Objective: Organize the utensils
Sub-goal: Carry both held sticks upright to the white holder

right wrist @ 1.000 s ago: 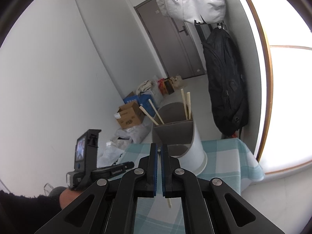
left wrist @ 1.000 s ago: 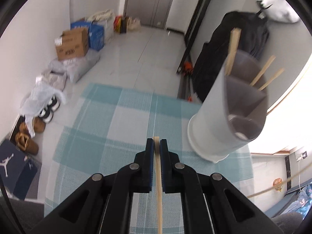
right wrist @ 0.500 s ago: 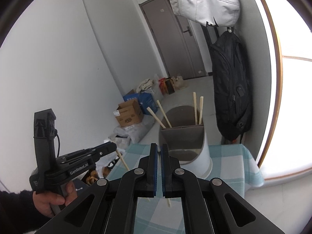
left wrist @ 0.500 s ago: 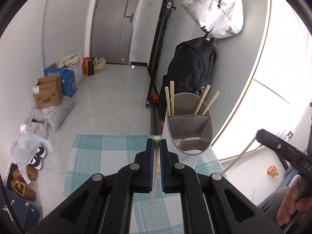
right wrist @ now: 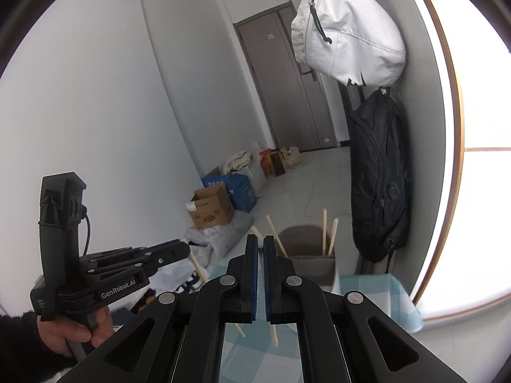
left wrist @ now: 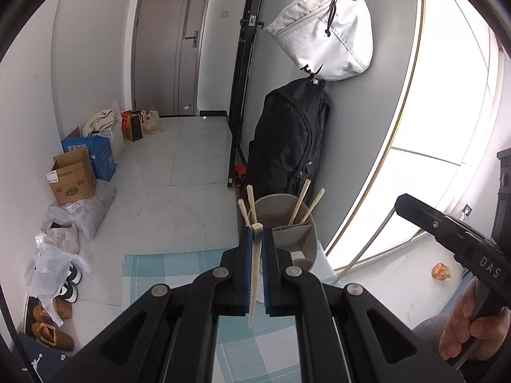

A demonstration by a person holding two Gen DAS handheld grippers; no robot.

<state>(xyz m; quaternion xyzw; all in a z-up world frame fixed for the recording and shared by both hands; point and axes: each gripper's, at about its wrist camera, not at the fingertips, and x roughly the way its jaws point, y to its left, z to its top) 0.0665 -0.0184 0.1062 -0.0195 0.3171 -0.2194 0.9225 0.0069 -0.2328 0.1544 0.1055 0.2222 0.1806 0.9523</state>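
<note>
My left gripper (left wrist: 258, 233) is shut on a wooden chopstick (left wrist: 254, 274), which hangs down between the blue pads above the checked cloth. The grey-and-white utensil holder (left wrist: 289, 239) stands just beyond, with several chopsticks upright in its compartments. My right gripper (right wrist: 259, 242) is shut on a second chopstick (right wrist: 273, 335), whose lower end shows below the jaws. The holder (right wrist: 311, 261) is ahead of it too. The left gripper (right wrist: 169, 253) also shows at the left of the right wrist view, with its chopstick (right wrist: 198, 265). The right gripper's finger (left wrist: 424, 218) and chopstick (left wrist: 361, 255) show in the left view.
The table carries a teal-and-white checked cloth (left wrist: 179, 265). A black backpack (left wrist: 287, 140) and white bag (left wrist: 325, 38) hang on the wall behind the holder. Cardboard boxes (left wrist: 73, 175), plastic bags and shoes (left wrist: 54, 319) lie on the floor at left. A bright window (left wrist: 447, 127) is at right.
Both grippers have tilted up and back from the table with their chopsticks. The left view went from looking down on the cloth to looking level at the holder, which now appears smaller.
</note>
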